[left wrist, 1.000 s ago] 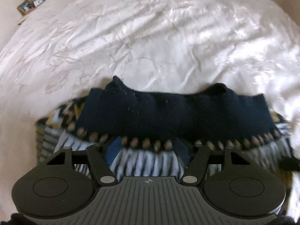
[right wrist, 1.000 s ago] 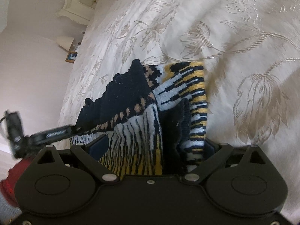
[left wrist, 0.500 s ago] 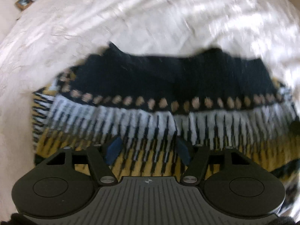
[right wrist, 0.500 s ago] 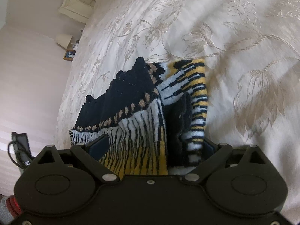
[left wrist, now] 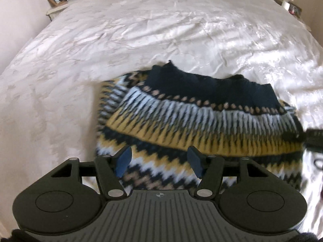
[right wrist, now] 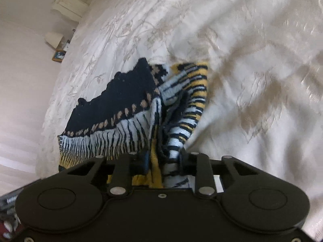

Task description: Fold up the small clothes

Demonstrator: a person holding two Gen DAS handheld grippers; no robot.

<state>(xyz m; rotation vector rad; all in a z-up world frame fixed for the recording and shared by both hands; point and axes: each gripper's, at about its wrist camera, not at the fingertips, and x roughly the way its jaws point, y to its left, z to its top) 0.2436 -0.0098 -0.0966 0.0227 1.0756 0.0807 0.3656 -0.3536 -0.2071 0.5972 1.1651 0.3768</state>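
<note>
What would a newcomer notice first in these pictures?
The patterned sweater, navy, white and yellow, lies partly folded on the white bedspread. The right tool is shut on a bunched edge of it, while the left tool stands open just over its zigzag part.

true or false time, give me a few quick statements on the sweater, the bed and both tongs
1. The left tongs are open, gripping nothing. True.
2. The right tongs hang open, clear of the sweater. False: they are shut on a bunched part of it.
3. The sweater lies on a white bedspread. True.
4. The sweater is plain red. False: it is navy with white, yellow and tan patterned bands.
</note>
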